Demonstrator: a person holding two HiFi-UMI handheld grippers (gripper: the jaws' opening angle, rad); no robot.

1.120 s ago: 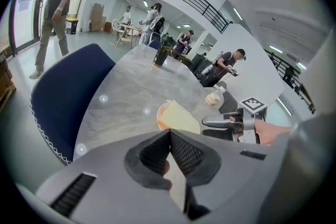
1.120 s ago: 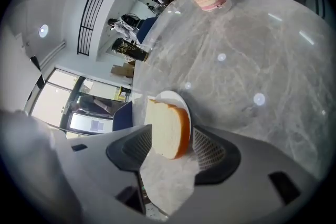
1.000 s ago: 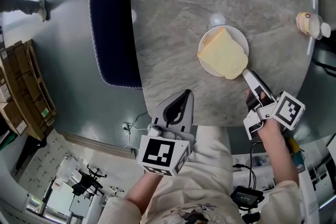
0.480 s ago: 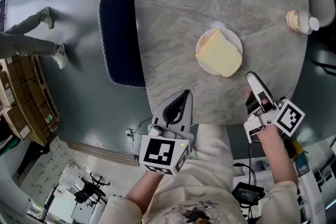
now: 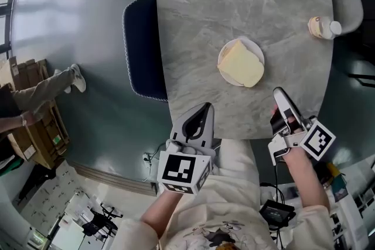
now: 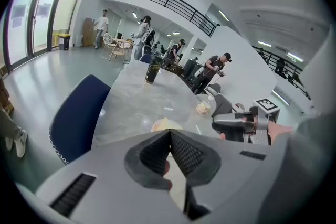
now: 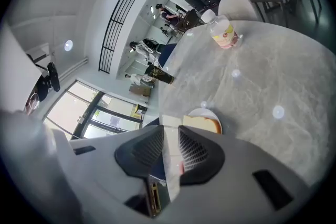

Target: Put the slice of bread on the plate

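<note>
Jaws on my right gripper [image 5: 280, 95] have just narrowed to an empty slit, backing off the plate [image 5: 256, 50]; left gripper [image 5: 204, 108] shut, empty. The bread [image 5: 240, 64] lies plated: done, I reckon.

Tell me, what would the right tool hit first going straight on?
Probably the yellow bread slice on the round white plate, perhaps the grey marble tabletop first. The right tool has just been closing its jaws, empty.
</note>
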